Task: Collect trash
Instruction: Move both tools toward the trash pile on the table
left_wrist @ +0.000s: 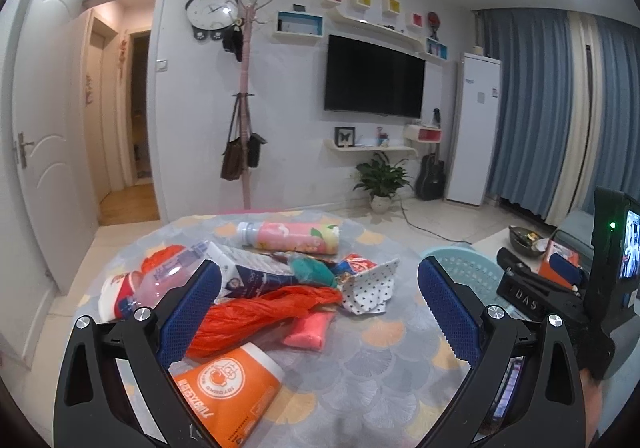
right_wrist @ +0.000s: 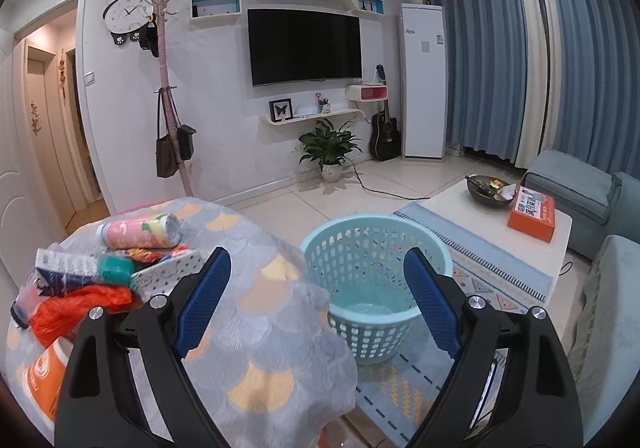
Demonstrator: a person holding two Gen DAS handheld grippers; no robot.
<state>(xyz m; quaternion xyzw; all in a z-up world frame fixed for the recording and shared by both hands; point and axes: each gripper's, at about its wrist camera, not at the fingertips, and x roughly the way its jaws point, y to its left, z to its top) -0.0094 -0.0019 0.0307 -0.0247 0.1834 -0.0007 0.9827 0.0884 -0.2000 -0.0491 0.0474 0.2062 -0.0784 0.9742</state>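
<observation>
The left gripper (left_wrist: pixel 320 300) hangs over the table (left_wrist: pixel 380 360) with its blue-padded fingers (left_wrist: pixel 192 312) spread wide and nothing between them. Nearest it, at 7 o'clock in the left wrist view, lies an orange cup (left_wrist: pixel 232 388) on its side, touching the crumpled orange plastic bag (left_wrist: pixel 260 312) just beyond. A small pink packet (left_wrist: pixel 308 332) sits beside the bag at about 6 o'clock. Farther on, a clear bottle (left_wrist: pixel 160 280) lies at 9 o'clock, partly behind the left finger, a dark blue carton (left_wrist: pixel 256 276) and a teal wad (left_wrist: pixel 312 270) are piled at centre, and a polka-dot paper (left_wrist: pixel 372 286) lies toward 3 o'clock of the pile. At the far edge of the table a pink bottle (left_wrist: pixel 292 236) lies on its side at 12 o'clock.

The right gripper (right_wrist: pixel 316 304) is likewise released, fingers (right_wrist: pixel 430 308) wide apart and empty, held past the table's right edge. Between and beyond its fingers, on the floor rug (right_wrist: pixel 400 380), stands a light blue basket (right_wrist: pixel 360 248), just beside the hanging tablecloth; nothing can be seen inside it. The trash pile shows at 9 o'clock in this view.

At 2 o'clock, a white coffee table (right_wrist: pixel 460 204) carries a dark bowl (right_wrist: pixel 488 190) and an orange box (right_wrist: pixel 532 212). Farthest off, a television (right_wrist: pixel 304 46) hangs on the wall at 12 o'clock.
</observation>
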